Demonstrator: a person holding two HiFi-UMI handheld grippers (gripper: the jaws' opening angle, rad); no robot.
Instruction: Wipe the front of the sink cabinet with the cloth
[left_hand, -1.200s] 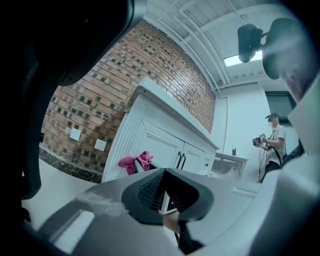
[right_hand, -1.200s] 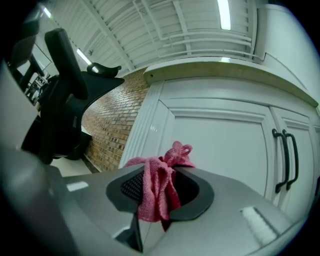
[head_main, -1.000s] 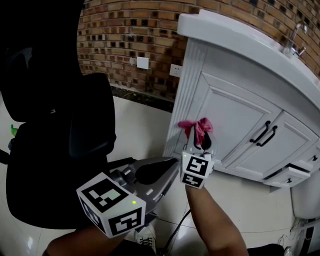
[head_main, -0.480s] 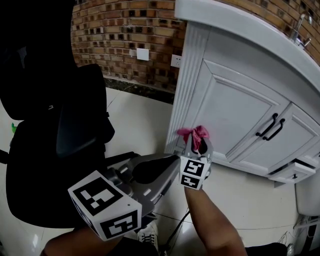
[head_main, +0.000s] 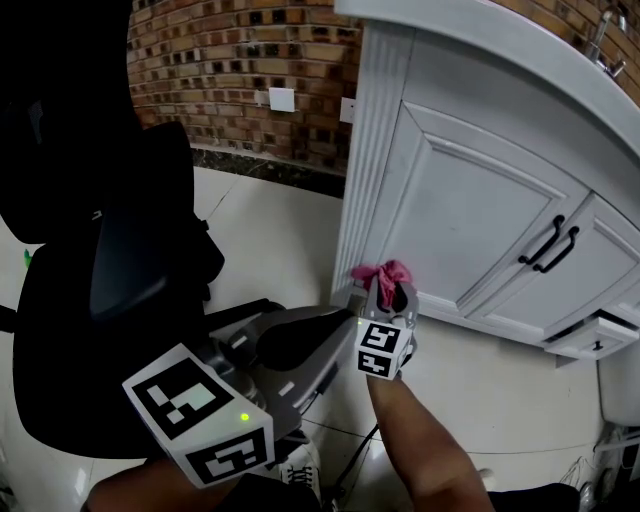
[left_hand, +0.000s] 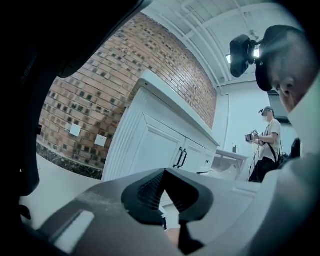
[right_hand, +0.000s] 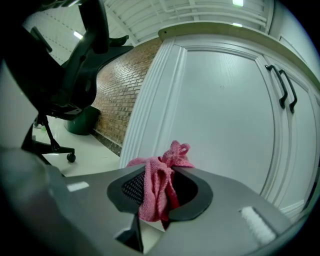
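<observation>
My right gripper (head_main: 385, 290) (right_hand: 161, 176) is shut on a bunched pink cloth (head_main: 382, 276) (right_hand: 159, 186). The cloth sits low against the white sink cabinet (head_main: 470, 215) (right_hand: 220, 115), at the bottom left corner of the left door beside the fluted corner post (head_main: 368, 160). Whether the cloth touches the panel I cannot tell. My left gripper (head_main: 300, 345) (left_hand: 163, 192) hangs lower left of the right one, its jaws shut with nothing between them, pointing toward the cabinet.
A black office chair (head_main: 110, 260) fills the left side, close to my left arm. Brick wall (head_main: 250, 70) with white outlets (head_main: 281, 99) lies behind. Black door handles (head_main: 552, 243) and a slightly open drawer (head_main: 590, 338) are right. Another person (left_hand: 265, 145) stands far off.
My right gripper with the cloth has gone down the cabinet front, from mid-height of the left door to its bottom corner. The left gripper stayed roughly in place.
</observation>
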